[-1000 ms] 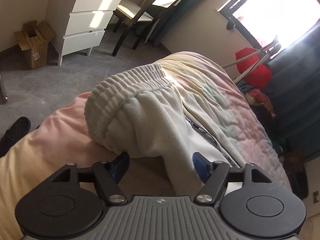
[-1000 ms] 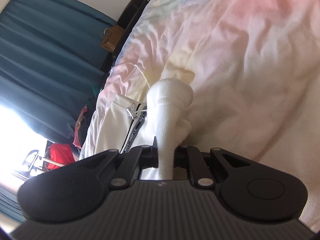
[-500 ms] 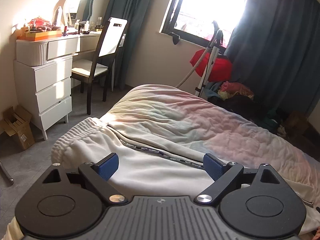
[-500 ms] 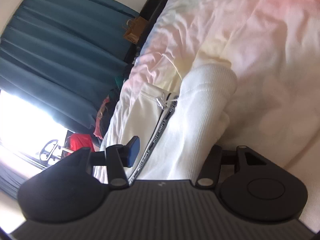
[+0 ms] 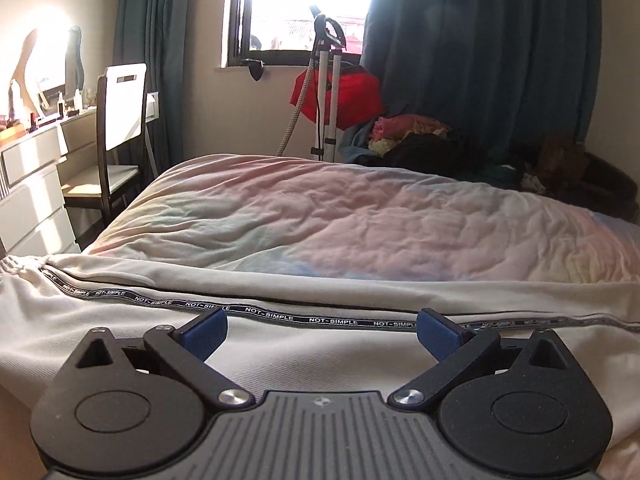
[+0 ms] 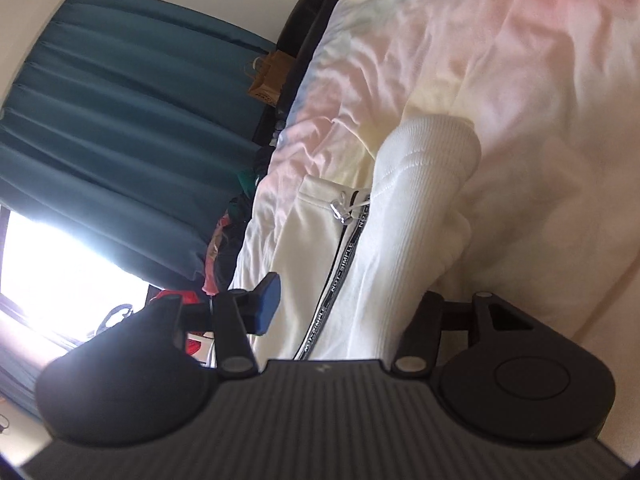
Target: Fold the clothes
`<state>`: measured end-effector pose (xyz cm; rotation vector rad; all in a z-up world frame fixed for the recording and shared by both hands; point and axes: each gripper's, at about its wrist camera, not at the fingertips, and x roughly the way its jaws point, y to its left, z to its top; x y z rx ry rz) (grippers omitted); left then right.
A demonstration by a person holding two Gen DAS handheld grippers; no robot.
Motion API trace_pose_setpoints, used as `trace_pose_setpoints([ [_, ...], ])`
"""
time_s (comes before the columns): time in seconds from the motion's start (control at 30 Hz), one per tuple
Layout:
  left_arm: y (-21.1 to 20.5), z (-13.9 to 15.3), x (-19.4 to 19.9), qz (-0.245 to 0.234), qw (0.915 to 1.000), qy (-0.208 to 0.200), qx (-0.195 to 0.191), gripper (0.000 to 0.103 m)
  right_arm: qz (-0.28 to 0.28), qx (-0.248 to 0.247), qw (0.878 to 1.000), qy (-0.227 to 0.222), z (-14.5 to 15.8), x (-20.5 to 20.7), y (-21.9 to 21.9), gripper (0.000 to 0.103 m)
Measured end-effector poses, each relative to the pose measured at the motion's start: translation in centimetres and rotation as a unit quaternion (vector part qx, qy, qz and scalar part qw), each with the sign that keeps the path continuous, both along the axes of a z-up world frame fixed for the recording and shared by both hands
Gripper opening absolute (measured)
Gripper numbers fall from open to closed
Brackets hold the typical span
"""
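Observation:
White sweatpants [image 5: 280,344] with a black "NOT-SIMPLE" side stripe [image 5: 304,318] lie flat across the near edge of the bed. My left gripper [image 5: 320,334] is open just above them and holds nothing. In the right wrist view the pants [image 6: 380,280] lie on the bed with the ribbed cuff [image 6: 432,152] at the far end, next to a zip pull. My right gripper [image 6: 352,312] is open with its jaws wide on either side of the pant leg; the right finger is hidden behind the cloth.
The bed has a pastel pink, blue and yellow cover [image 5: 360,220]. A chair [image 5: 116,128] and white drawers [image 5: 28,200] stand at left. A steamer stand [image 5: 328,80] with a red item and a clothes pile [image 5: 420,136] are by the dark curtains [image 6: 120,120].
My right gripper has opened and let go of the pant cuff. My left gripper has swung from looking down at the bunched waistband to facing the window, and the pants now lie spread flat.

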<state>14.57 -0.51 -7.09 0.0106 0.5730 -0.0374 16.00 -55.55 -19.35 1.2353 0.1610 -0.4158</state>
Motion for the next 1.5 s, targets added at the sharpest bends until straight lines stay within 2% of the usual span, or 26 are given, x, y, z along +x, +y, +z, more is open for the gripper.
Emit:
trace_pose_setpoints([
  [0.03, -0.5, -1.0, -0.1, -0.003, 0.9998, -0.003, 0.021, 0.102, 0.002, -0.004, 1.000, -0.001, 0.0, 0.1, -0.1, 0.055],
  [0.1, -1.0, -2.8, 0.0, -0.014, 0.9993, 0.012, 0.033, 0.102, 0.006, -0.002, 1.000, -0.005, -0.3, 0.3, -0.3, 0.055],
  [0.2, -1.3, -4.5, 0.4, -0.002, 0.9986, 0.022, 0.047, 0.102, 0.018, 0.028, 0.999, -0.014, -1.1, 0.8, -0.4, 0.055],
  [0.33, -1.9, -5.8, 0.5, -0.001, 0.9970, 0.022, 0.074, 0.103, 0.058, -0.009, 0.997, 0.042, -0.8, 2.8, 0.3, 0.054],
  [0.4, -1.7, -6.1, 0.5, -0.002, 0.9969, 0.030, 0.072, 0.103, 0.063, -0.025, 0.996, 0.050, -0.4, 3.4, 0.6, 0.054],
  [0.57, -1.7, -6.4, 0.5, 0.002, 0.9970, 0.031, 0.070, 0.103, 0.050, -0.048, 0.997, -0.042, 1.8, 3.0, 0.9, 0.055],
  [0.73, -1.8, -6.5, 0.6, 0.005, 0.9969, 0.031, 0.072, 0.103, 0.049, -0.058, 0.997, -0.015, 1.4, 3.7, 0.9, 0.054],
  [0.8, -1.8, -6.5, 0.6, 0.007, 0.9969, 0.031, 0.072, 0.103, 0.046, -0.048, 0.998, 0.007, 0.6, 3.8, 0.5, 0.047],
  [0.83, -1.8, -6.5, 0.6, 0.008, 0.9969, 0.031, 0.072, 0.103, 0.044, -0.040, 0.998, 0.016, 0.2, 3.8, 0.3, 0.035],
  [0.87, -1.8, -6.5, 0.6, 0.008, 0.9968, 0.031, 0.073, 0.103, 0.042, -0.034, 0.998, 0.024, -0.2, 3.7, 0.2, 0.018],
  [0.9, -1.9, -6.5, 0.6, 0.009, 0.9968, 0.031, 0.073, 0.103, 0.038, -0.033, 0.998, 0.034, -0.3, 3.6, 0.2, 0.012],
  [0.93, -1.9, -6.6, 0.6, 0.009, 0.9968, 0.031, 0.073, 0.103, 0.036, -0.034, 0.998, 0.041, -0.4, 3.5, 0.2, 0.009],
  [1.03, -1.9, -6.5, 0.6, 0.009, 0.9967, 0.031, 0.075, 0.103, 0.028, -0.054, 0.997, 0.049, 0.3, 3.2, 0.7, 0.008],
  [1.1, -2.0, -6.9, 0.6, 0.007, 0.9956, 0.018, 0.092, 0.103, 0.019, -0.067, 0.996, 0.049, 0.9, 2.8, 1.1, 0.008],
  [1.13, -2.2, -7.2, 0.7, 0.006, 0.9947, 0.019, 0.101, 0.103, 0.016, -0.078, 0.996, 0.051, 1.3, 2.6, 1.4, 0.008],
  [1.2, -2.4, -7.5, 0.9, 0.007, 0.9933, 0.020, 0.114, 0.103, 0.017, -0.129, 0.989, 0.066, 2.4, 2.5, 2.3, 0.008],
  [1.3, -2.3, -7.4, 0.9, 0.010, 0.9938, 0.021, 0.109, 0.103, 0.017, -0.189, 0.978, 0.083, 4.1, 2.3, 3.7, 0.008],
  [1.4, -2.1, -7.1, 1.0, 0.012, 0.9943, 0.026, 0.103, 0.103, 0.009, -0.225, 0.969, 0.101, 5.8, 2.8, 4.9, 0.008],
  [1.5, -1.8, -6.5, 0.9, 0.020, 0.9952, 0.026, 0.093, 0.103, 0.006, -0.305, 0.946, 0.107, 8.4, 3.5, 7.4, 0.008],
])
